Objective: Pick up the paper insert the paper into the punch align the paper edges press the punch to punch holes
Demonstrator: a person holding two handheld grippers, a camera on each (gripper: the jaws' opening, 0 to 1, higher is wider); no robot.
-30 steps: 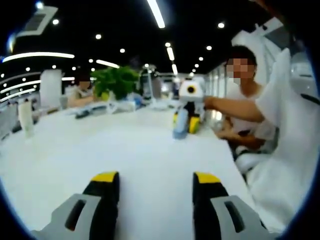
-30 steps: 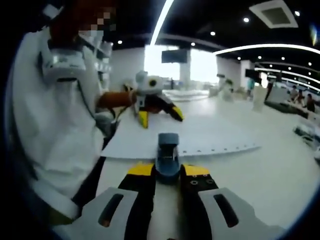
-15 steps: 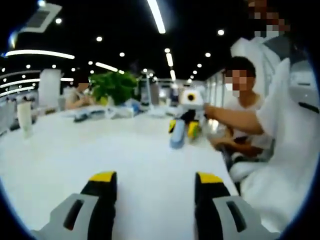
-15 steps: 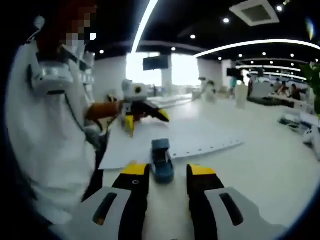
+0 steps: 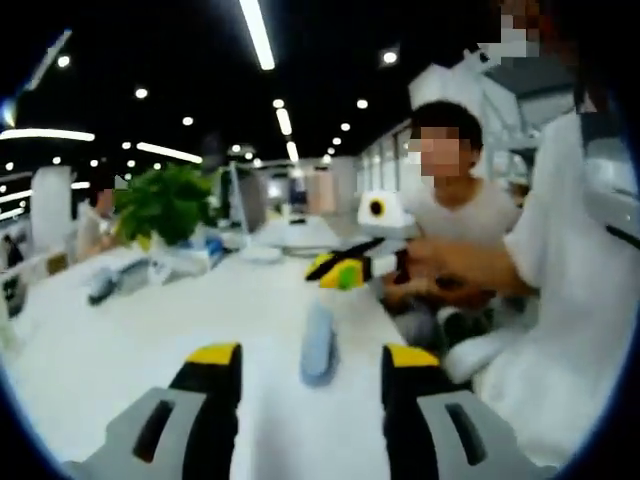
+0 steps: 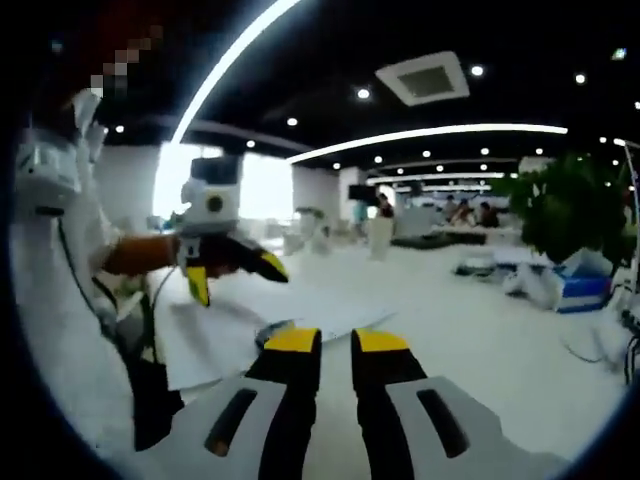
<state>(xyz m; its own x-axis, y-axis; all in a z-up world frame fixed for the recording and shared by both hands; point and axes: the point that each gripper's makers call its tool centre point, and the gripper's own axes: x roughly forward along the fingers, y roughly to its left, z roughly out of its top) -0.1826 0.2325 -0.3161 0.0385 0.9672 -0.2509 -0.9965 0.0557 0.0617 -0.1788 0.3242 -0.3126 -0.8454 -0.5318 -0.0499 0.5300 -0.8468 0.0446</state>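
The blue punch (image 5: 318, 342) lies on the white table just ahead of my left gripper (image 5: 311, 354), whose yellow-tipped jaws stand open on either side of it without touching. A hand holds the right gripper (image 5: 335, 265) in the air beyond the punch. In the right gripper view my own gripper (image 6: 336, 342) has its jaws nearly together with nothing between them. A dark bit of the punch (image 6: 270, 328) peeks out beside its left tip. The white paper (image 6: 230, 335) lies flat on the table below the left gripper (image 6: 236, 278), which hangs open.
A person in white (image 5: 455, 200) sits at the table's far right edge. A green plant (image 6: 565, 215) and a blue-and-white box (image 6: 575, 290) stand at the far side. The white table (image 5: 110, 350) spreads wide to the left.
The right gripper has let go of the punch, pulled up and back, and closed its jaws. The punch now lies on the table. The left gripper has turned toward the punch and come close.
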